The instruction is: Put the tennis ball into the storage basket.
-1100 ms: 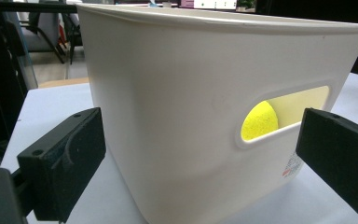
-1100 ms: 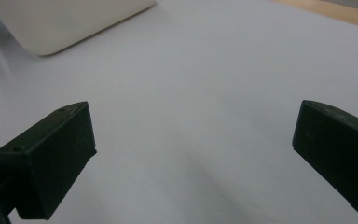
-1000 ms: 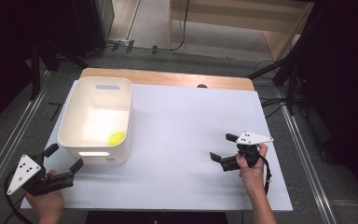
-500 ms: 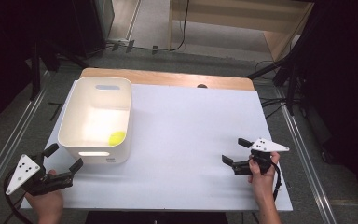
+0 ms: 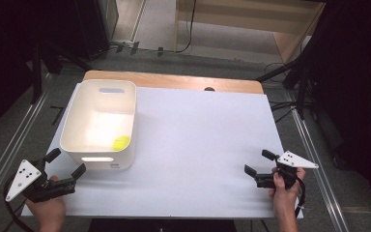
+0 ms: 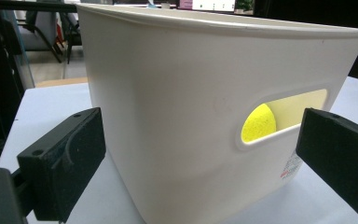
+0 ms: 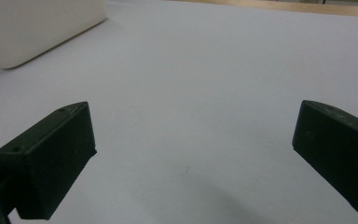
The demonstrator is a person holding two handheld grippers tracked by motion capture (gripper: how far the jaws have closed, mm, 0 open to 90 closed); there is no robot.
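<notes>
Change, right claw [image 5: 259, 166]: over the last sec it has moved from mid-right of the high view down toward the lower right corner, away from the bin. It now sits low over the bare worktop [image 5: 203, 140], near the front right edge.
Change, left claw [image 5: 65, 163]: no shift vs. earlier frames; same spot at lower left of the high view, just in front of the bin's near wall.
Change, bin & ball: both unmoved.
Meaning for the work: judged, the ball is already deposited and the right claw is retreating to a rest pos.; the placing step looks complete. Next move, if any, prob. concerns the bin, since the left claw faces it.
Ball [image 5: 121, 142]: yellow, lies on the bin floor at the near right corner; also visible through the handle slot in the left gripper view [image 6: 258, 123].
Bin [image 5: 72, 126]: white, upright, at left of the worktop, handle slots at both ends.
Left claw state: spread wide, released, grasps nothing. Jaws straddle the view of the bin's near wall, close to it; contact can't be confirmed.
Right claw state: spread wide, released, empty. Jaws hover over bare worktop in the right gripper view, well apart from the bin [image 7: 37, 28] at upper left of that frame.
</notes>
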